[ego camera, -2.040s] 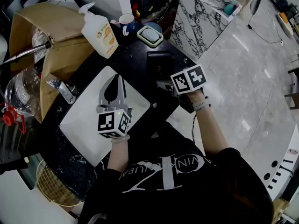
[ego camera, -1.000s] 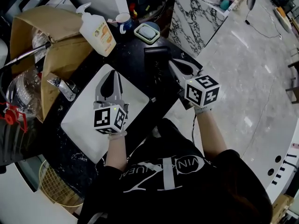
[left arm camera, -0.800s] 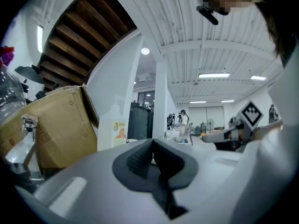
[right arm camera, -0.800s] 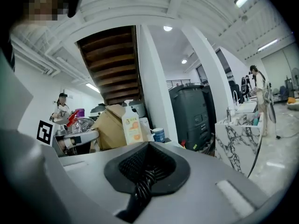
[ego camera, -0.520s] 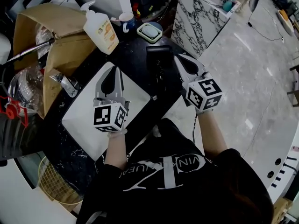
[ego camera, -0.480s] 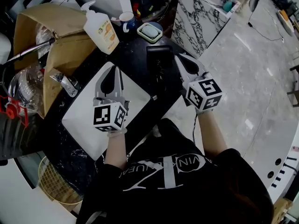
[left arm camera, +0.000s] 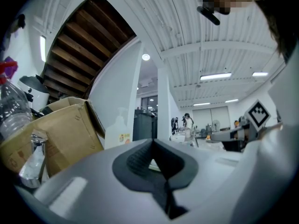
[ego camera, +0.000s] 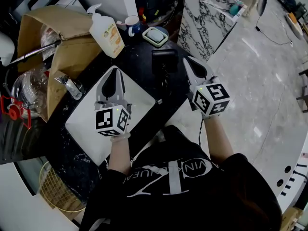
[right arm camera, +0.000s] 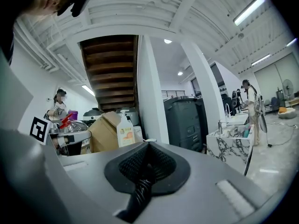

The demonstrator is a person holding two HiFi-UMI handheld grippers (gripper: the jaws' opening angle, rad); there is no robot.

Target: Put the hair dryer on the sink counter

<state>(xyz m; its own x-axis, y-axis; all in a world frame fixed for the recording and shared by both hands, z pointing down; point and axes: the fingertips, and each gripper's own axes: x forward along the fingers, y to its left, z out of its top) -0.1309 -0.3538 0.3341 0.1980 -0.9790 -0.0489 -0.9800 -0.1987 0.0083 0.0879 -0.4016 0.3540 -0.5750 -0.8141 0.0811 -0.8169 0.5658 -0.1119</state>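
Observation:
The black hair dryer [ego camera: 163,60] lies on the black sink counter [ego camera: 139,57], behind the white square sink [ego camera: 84,129]. My right gripper [ego camera: 187,62] hovers just right of it and points away from me, not touching it. Its jaws [right arm camera: 148,146] are shut; a dark twisted strand shows along their seam, and I cannot tell what it is. My left gripper [ego camera: 114,76] hangs over the sink, shut and empty, as its own view [left arm camera: 152,141] shows.
A pump soap bottle [ego camera: 108,30], a mug [ego camera: 132,23] and a soap dish [ego camera: 155,36] stand at the counter's back. A cardboard box [ego camera: 57,37] and the faucet [ego camera: 70,85] sit left of the sink. A marble block [ego camera: 207,18] stands to the right.
My right gripper has swung from pointing left near the counter's front edge to pointing away alongside the hair dryer. The left gripper and the hair dryer have stayed put.

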